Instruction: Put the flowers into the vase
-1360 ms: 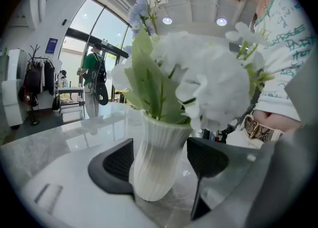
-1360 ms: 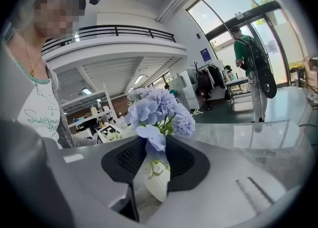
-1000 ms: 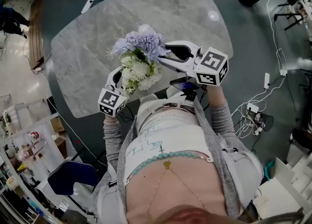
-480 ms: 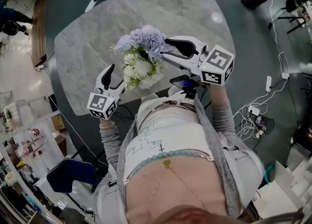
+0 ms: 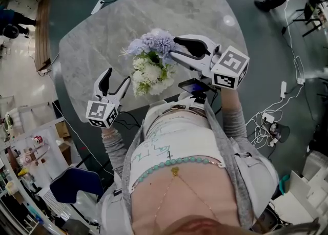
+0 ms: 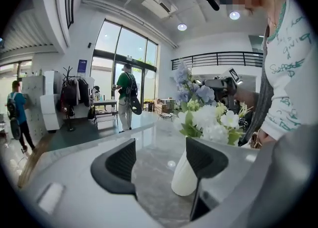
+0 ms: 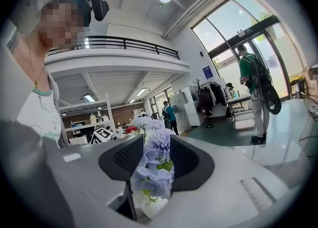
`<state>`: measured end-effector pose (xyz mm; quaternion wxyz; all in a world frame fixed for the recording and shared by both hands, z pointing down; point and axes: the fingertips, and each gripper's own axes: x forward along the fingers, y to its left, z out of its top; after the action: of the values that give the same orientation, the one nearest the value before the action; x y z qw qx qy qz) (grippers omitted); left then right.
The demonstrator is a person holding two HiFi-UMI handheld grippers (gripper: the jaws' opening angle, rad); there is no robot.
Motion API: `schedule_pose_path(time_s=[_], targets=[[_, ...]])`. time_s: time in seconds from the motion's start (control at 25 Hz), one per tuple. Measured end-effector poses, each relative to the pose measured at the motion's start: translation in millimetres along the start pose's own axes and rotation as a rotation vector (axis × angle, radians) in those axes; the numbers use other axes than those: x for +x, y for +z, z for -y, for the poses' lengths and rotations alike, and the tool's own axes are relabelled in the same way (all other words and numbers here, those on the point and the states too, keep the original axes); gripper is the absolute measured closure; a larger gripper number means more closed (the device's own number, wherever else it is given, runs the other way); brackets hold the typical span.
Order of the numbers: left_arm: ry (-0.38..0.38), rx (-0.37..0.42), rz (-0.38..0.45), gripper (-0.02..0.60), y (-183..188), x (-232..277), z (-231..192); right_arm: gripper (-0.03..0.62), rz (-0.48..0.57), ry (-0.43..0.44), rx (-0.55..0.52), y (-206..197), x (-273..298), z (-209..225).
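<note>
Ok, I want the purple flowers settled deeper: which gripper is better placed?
Right. The right gripper holds the purple flowers standing in the vase; the left gripper is open, apart from it.

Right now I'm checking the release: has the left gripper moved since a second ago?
Yes. The left gripper has pulled back leftward from the flowers and white vase, jaws open, toward the marble table's near edge.

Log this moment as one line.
flowers: in vase | left hand-held gripper: open, clear of vase | right hand-held gripper: closed on flowers
</note>
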<state>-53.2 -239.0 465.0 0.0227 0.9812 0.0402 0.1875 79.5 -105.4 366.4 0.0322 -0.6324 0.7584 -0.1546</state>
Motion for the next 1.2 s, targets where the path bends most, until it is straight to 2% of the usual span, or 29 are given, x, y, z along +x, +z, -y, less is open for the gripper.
schedule_pose_path(time_s=[0.2,0.52,0.76,1.0,1.2], targets=[[0.031,0.002,0.074,0.306,25,-9,-8,0.419,0.038,-0.011,-0.007,12,0,2],[0.021,0.031,0.164,0.483,55,-4,1,0.448,0.067,-0.029,-0.023,20,-1,3],[0.037,0.032,0.189,0.576,75,0,5,0.475,0.085,-0.052,-0.041,30,2,1],[0.057,0.008,0.178,0.577,89,5,7,0.526,0.094,-0.059,-0.066,38,11,-2],[0.098,-0.042,0.170,0.577,100,3,14,0.568,0.127,-0.065,-0.067,45,9,-5]])
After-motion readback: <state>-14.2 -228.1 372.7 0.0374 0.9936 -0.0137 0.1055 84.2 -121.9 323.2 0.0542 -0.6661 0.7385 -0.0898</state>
